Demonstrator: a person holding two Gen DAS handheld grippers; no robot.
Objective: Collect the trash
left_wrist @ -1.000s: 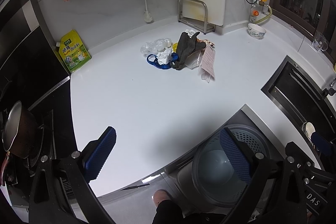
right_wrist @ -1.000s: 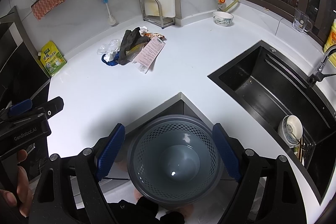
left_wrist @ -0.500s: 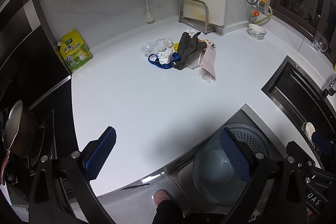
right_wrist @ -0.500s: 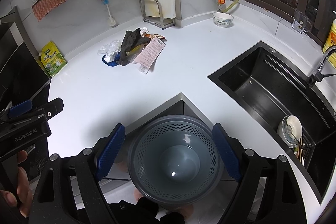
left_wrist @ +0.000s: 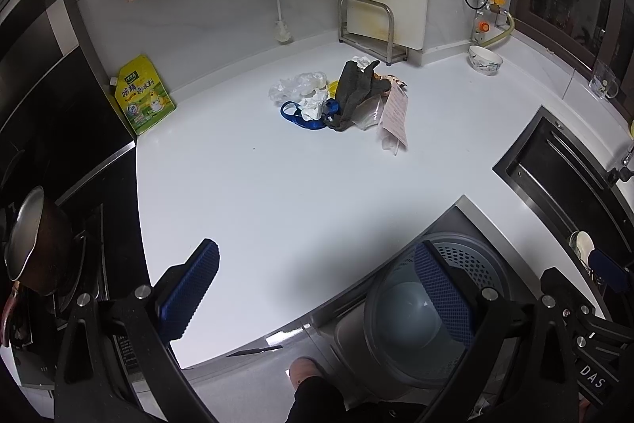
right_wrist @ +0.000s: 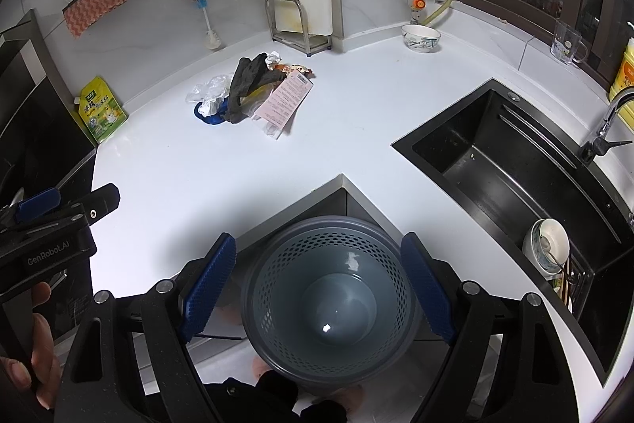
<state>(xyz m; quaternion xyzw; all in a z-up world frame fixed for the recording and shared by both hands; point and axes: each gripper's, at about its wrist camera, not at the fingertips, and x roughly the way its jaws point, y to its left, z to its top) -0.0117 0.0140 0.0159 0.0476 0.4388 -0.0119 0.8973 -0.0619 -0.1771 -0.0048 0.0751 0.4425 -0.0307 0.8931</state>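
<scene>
Your left gripper is spread wide, holding nothing. The trash pile, crumpled plastic, dark cloth and a pink label, lies far back on the counter. Your right gripper, likewise spread and unloaded, hangs over the grey perforated bin.

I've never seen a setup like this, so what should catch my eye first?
Probably the heap of trash far back on the white counter, near the wall. Next, the empty grey perforated bin on the floor at the counter's notch, framed by the open right tongs; both tongs are empty.
</scene>
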